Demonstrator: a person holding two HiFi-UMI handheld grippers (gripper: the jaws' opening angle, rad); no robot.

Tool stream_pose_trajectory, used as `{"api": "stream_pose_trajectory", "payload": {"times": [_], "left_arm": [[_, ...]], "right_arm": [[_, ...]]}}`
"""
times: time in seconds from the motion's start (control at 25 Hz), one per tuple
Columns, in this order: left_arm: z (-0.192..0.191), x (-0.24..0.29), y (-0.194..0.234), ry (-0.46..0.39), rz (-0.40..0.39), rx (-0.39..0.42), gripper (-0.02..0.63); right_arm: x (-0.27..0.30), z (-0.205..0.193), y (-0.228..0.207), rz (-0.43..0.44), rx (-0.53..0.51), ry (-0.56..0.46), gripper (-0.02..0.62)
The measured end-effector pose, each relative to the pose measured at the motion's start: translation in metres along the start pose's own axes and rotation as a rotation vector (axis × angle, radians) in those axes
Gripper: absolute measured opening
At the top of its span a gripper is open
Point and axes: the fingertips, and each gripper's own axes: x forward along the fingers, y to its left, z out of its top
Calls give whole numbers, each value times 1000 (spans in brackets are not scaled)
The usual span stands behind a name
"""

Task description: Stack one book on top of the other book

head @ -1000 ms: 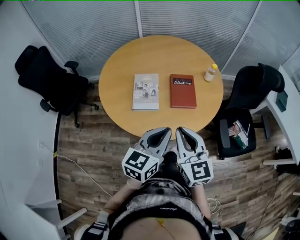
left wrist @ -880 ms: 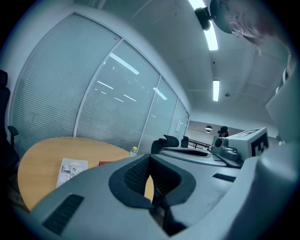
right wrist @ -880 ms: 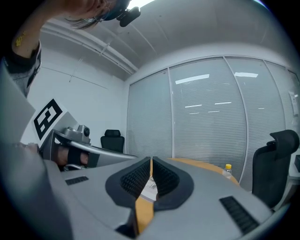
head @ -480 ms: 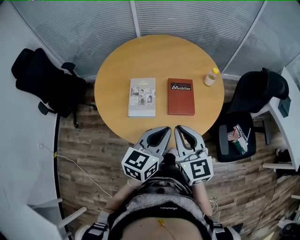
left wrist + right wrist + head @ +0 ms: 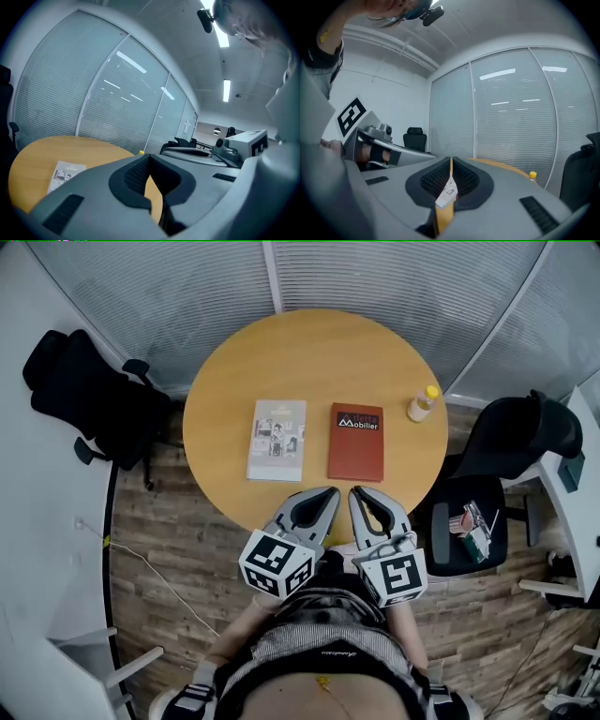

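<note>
Two books lie flat side by side on the round wooden table (image 5: pixel 309 352): a pale grey book (image 5: pixel 277 440) on the left and a red book (image 5: pixel 356 442) on the right. My left gripper (image 5: pixel 325 494) and right gripper (image 5: pixel 362 494) hover close together at the table's near edge, short of both books. Both are shut with nothing between the jaws. In the left gripper view the shut left gripper (image 5: pixel 149 157) points over the table, and the grey book (image 5: pixel 65 172) lies to its left. In the right gripper view the grey book (image 5: pixel 448 190) shows past the shut right gripper (image 5: pixel 451 162).
A clear bottle with a yellow cap (image 5: pixel 422 403) stands near the table's right edge. A black office chair (image 5: pixel 89 395) is at the table's left. Another black chair (image 5: pixel 502 442) at the right has items on its seat (image 5: pixel 469 521). Blinds cover the glass wall behind.
The table and both books have come nearer in the head view. Both grippers, still shut, now reach the table's near edge.
</note>
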Motion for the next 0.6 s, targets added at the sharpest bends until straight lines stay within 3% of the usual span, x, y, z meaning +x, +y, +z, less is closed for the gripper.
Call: {"api": "stream_pose_trajectory", "payload": {"times": [0.32,0.6], "left_arm": [[5,28,7,-16,37,2,18],[10,38,25,-2,21,5,18]], "right_arm": [[13,1,-24,47,-44,-23,29],[27,-5,-31,19,-22,-4,29]]}}
